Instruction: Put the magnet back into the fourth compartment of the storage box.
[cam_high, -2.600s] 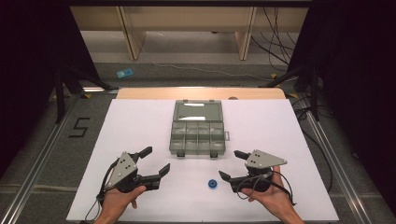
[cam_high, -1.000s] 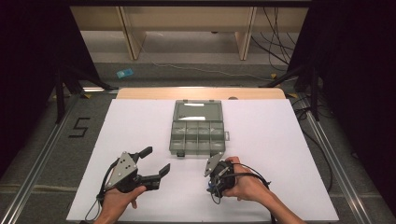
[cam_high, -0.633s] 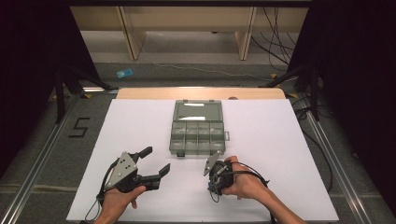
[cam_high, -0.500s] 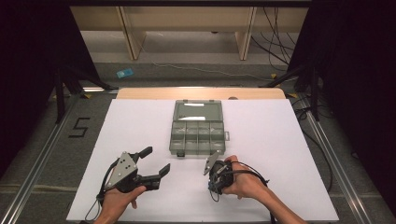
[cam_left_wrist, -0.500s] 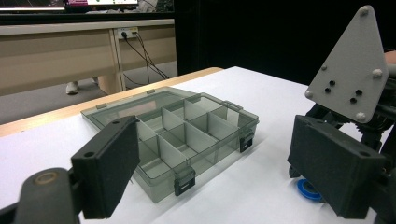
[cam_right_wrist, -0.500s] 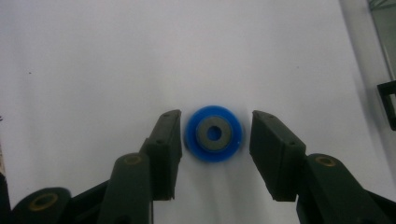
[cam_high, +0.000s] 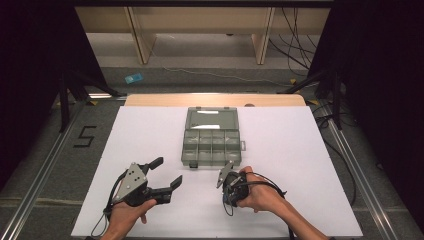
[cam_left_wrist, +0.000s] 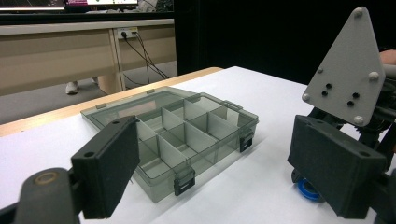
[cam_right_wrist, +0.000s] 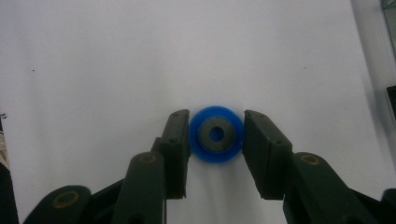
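Note:
A small blue ring (cam_right_wrist: 215, 134) with a grey centre lies flat on the white table. My right gripper (cam_right_wrist: 215, 140) points down at it, and its jaws have just been closing; both pads now press the ring's sides. In the high view the right gripper (cam_high: 228, 198) sits under the person's hand at the front centre. From the left gripper view the blue ring (cam_left_wrist: 308, 190) peeks out beneath the right gripper's grey plate (cam_left_wrist: 343, 70). My left gripper (cam_high: 167, 171) rests at the front left, open and holding nothing, jaws wide apart (cam_left_wrist: 224, 177).
A grey see-through compartment box (cam_high: 212, 137) with closed latches lies in the middle of the table, just beyond both grippers; it also appears as the box (cam_left_wrist: 173, 135) ahead of the left jaws. The white table top (cam_high: 310, 150) spreads to either side.
Since the earliest frame the right gripper has swung left and tipped down over the blue ring, which is now covered by it from above. Over the last second neither hand has shifted.

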